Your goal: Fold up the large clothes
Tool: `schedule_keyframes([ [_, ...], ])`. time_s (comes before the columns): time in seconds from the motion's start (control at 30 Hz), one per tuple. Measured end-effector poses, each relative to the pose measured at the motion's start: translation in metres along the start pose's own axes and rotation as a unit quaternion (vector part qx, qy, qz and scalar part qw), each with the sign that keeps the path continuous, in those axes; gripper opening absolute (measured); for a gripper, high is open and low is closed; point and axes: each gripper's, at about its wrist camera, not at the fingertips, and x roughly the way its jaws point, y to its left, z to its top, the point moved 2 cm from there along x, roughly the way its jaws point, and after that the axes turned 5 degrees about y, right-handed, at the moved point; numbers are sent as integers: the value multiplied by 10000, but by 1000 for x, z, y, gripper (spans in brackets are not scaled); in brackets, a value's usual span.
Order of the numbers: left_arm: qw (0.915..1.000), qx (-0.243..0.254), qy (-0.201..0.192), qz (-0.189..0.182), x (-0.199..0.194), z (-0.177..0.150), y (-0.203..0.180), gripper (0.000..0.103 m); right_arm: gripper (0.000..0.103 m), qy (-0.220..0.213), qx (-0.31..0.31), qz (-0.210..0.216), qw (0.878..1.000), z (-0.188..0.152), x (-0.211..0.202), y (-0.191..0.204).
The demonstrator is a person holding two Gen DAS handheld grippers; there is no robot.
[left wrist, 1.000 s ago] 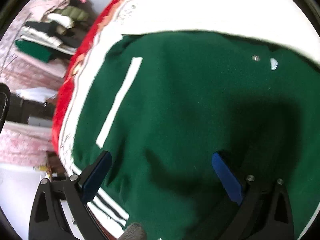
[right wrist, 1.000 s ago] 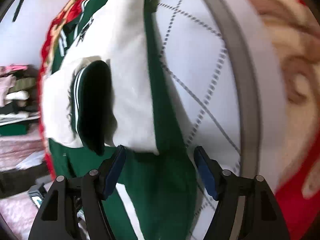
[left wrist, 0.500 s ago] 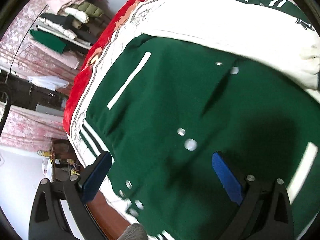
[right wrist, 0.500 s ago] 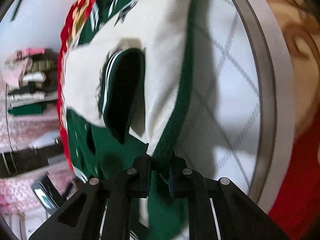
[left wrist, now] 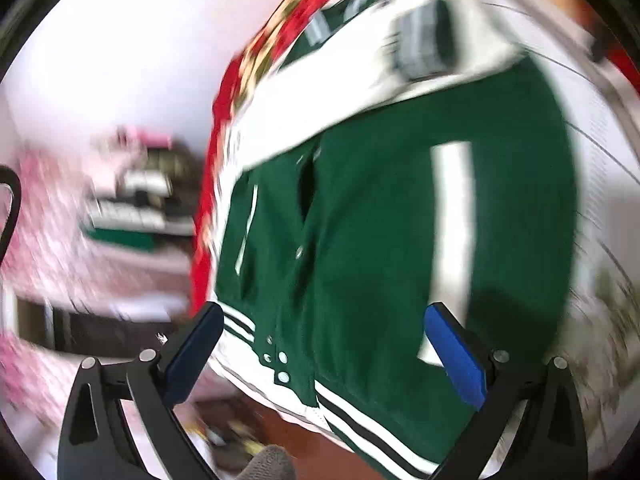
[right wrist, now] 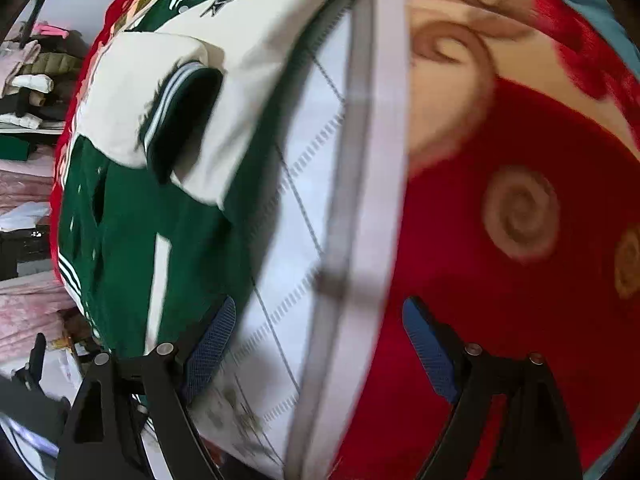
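A dark green varsity jacket [left wrist: 360, 240] with cream sleeves, snap buttons and a striped hem lies spread on a white quilted mat [right wrist: 296, 216] on the bed. A cream sleeve [right wrist: 132, 100] with a striped green cuff is folded across its upper body. My left gripper [left wrist: 324, 340] is open and empty, hovering over the jacket's hem. My right gripper [right wrist: 320, 340] is open and empty, over the mat's edge to the right of the jacket [right wrist: 128, 220].
A red patterned blanket [right wrist: 500, 280] covers the bed under the mat. Shelves with stacked folded clothes [left wrist: 136, 208] stand at the far left, past the bed edge; they also show in the right wrist view [right wrist: 36, 80]. Floor clutter lies below the hem.
My right gripper was shut on the jacket's green edge; it has let go, opened and moved right over the mat. My left gripper pulled back toward the hem, still open.
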Motion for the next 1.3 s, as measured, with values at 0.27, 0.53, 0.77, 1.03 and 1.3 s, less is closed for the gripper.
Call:
schedule_keyframes([
  [0.27,9974,663,36,266,-1,-16,-70,103,87,159,550,-11,9984,-36,3,-44],
  [0.53,9985,477,274,41,-4,-15,-53,103,87,184,797,169,9965,-29,12,-48],
  [0.77,9966,487,620,259,15,-18,-72,103,87,160,804,132,9965,-20,14,-51],
  [1.03,9942,485,901,-332,-10,-33,-81,103,87,193,935,247,9951,-14,13,-55],
  [1.3,9909,267,1261,-383,20,-31,-82,103,87,206,946,229,9950,-9,21,-46],
])
